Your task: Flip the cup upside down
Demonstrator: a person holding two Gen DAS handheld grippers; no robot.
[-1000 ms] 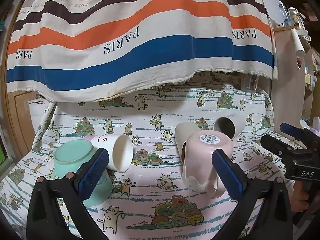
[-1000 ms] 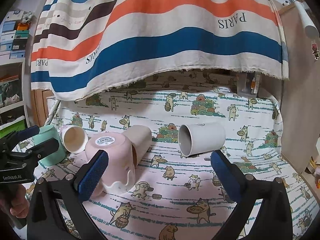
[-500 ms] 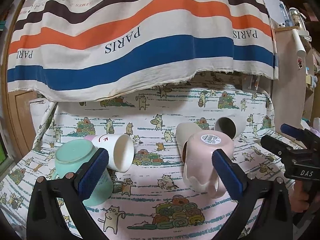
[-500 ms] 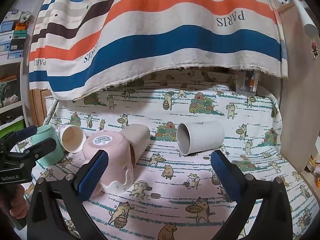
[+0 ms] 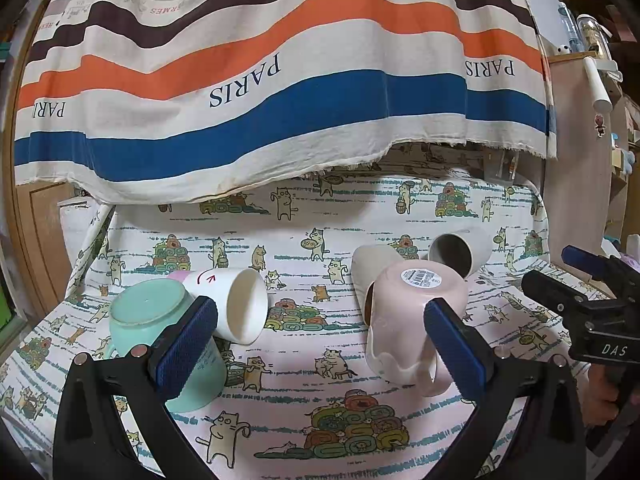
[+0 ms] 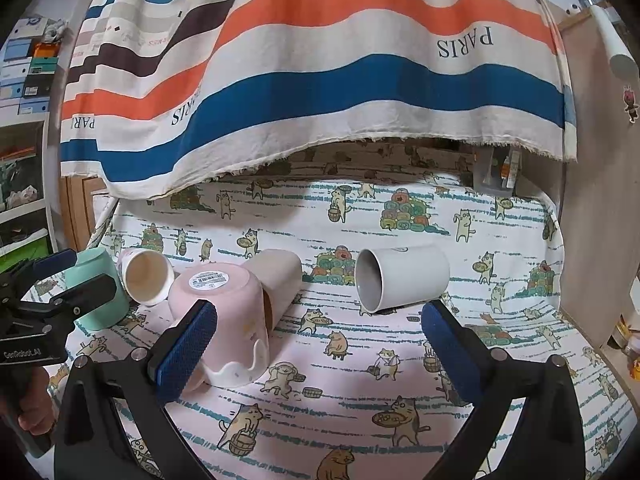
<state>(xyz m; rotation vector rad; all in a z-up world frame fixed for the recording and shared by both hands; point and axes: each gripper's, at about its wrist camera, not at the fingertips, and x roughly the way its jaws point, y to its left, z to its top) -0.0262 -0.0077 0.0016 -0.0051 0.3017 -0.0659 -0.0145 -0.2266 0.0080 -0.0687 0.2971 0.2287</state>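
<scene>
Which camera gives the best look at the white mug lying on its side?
The right wrist view: the white mug lies unobstructed, mouth and whole side showing. In the left wrist view it sits farther back, partly hidden behind the upside-down pink cup.

Five cups in all on one cat-print cloth (image 6: 360, 380): two upside down, namely one mint-green cup (image 5: 160, 320) and one pink mug (image 5: 404, 320) with a barcode sticker on its base. Three lying on their sides: one white cup with a pink base (image 5: 236, 300), one beige cup (image 6: 280, 280), one white mug (image 6: 400, 280). Also two grippers, left (image 5: 320, 348) and right (image 6: 316, 348), both with fingers spread apart, plus one striped "PARIS" cloth (image 6: 320, 80) hung behind.
</scene>
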